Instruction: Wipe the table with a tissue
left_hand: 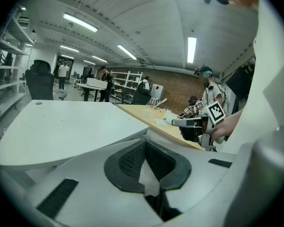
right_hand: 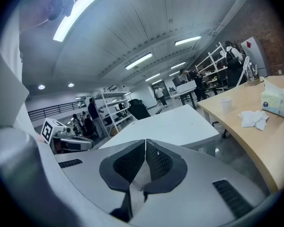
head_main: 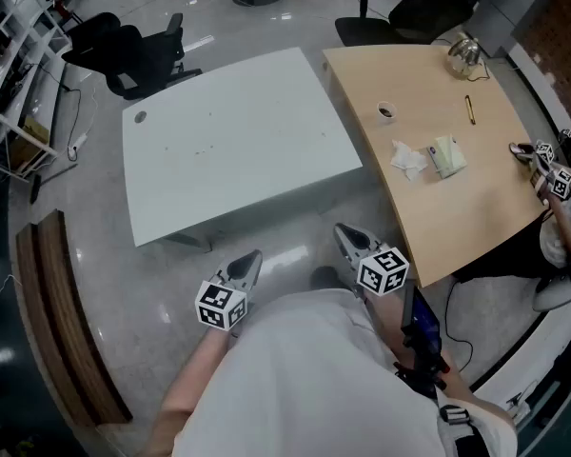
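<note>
A crumpled white tissue (head_main: 408,159) lies near the middle of the curved light wooden table (head_main: 436,72), just beside a pale green tissue pack (head_main: 447,156). Off that table's near edge, over the floor, the grey left gripper (head_main: 251,258) and the grey right gripper (head_main: 344,229) each have their jaws pressed together, holding nothing.

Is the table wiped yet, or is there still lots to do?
Nothing looks done yet. The left gripper and right gripper are both shut and empty, held back from the wooden table. The crumpled tissue lies untouched on it, beside the tissue pack. Left to do: pick up a tissue, then wipe.
</note>
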